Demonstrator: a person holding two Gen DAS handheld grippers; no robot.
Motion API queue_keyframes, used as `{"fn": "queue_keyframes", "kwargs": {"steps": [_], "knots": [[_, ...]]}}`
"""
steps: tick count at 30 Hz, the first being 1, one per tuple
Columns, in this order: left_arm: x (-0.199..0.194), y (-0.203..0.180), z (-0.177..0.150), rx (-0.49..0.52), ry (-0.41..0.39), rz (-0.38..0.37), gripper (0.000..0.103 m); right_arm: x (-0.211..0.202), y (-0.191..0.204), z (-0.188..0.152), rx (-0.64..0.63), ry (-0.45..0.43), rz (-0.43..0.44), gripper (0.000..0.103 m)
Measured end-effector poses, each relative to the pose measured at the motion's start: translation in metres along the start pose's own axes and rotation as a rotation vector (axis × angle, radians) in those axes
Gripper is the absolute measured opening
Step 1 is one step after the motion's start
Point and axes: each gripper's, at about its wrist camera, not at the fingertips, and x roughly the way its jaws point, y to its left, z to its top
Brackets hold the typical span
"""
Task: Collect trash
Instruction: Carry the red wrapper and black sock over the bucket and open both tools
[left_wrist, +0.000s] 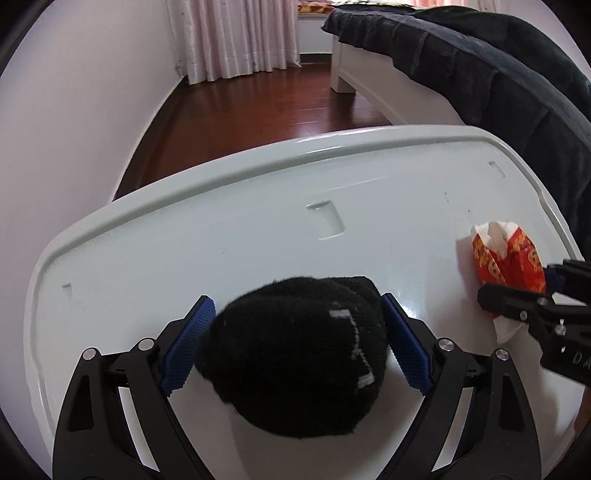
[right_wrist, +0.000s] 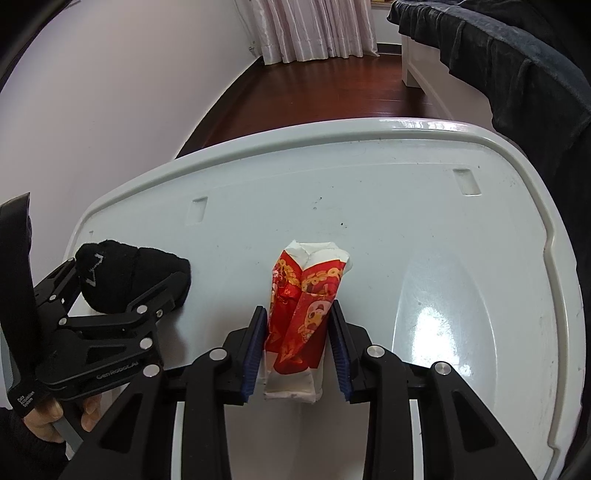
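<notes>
A balled black sock (left_wrist: 295, 347) lies on the white plastic table (left_wrist: 258, 221). My left gripper (left_wrist: 297, 310) has its blue pads on both sides of the sock and is shut on it. A red and white tissue pack (right_wrist: 304, 314) lies on the same table (right_wrist: 369, 192). My right gripper (right_wrist: 299, 314) has its pads against the pack's two sides and is shut on it. The pack (left_wrist: 508, 262) and the right gripper (left_wrist: 517, 295) also show at the right of the left wrist view. The sock (right_wrist: 125, 277) and the left gripper (right_wrist: 122, 291) show at the left of the right wrist view.
A bed with a dark blue quilt (left_wrist: 480, 74) stands close beyond the table's far right edge. A white wall (left_wrist: 74, 110) runs along the left. Dark wooden floor (left_wrist: 277, 103) and pale curtains (left_wrist: 236, 37) lie beyond the table.
</notes>
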Motion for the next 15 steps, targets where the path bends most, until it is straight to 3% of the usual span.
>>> {"fn": "queue_keyframes", "kwargs": {"steps": [2,4,5,7,15], "knots": [[-0.002,-0.003,-0.003,-0.018,-0.021,0.008,0.082,-0.001,0.0,0.0,0.0,-0.001,0.001,0.034],[-0.009,-0.013,-0.007,0.008,-0.046,0.001,0.055,-0.001,-0.001,-0.001,0.006,-0.004,0.006,0.033],[-0.01,-0.018,-0.008,0.019,-0.048,0.007,0.051,-0.001,-0.002,0.0,0.004,-0.004,0.005,0.033],[-0.015,-0.029,-0.011,0.045,-0.06,0.059,0.048,-0.002,-0.003,0.0,0.003,-0.004,0.005,0.033],[-0.026,-0.034,-0.026,-0.023,-0.063,0.101,0.044,-0.008,-0.012,-0.004,0.046,0.003,0.015,0.032]]}}
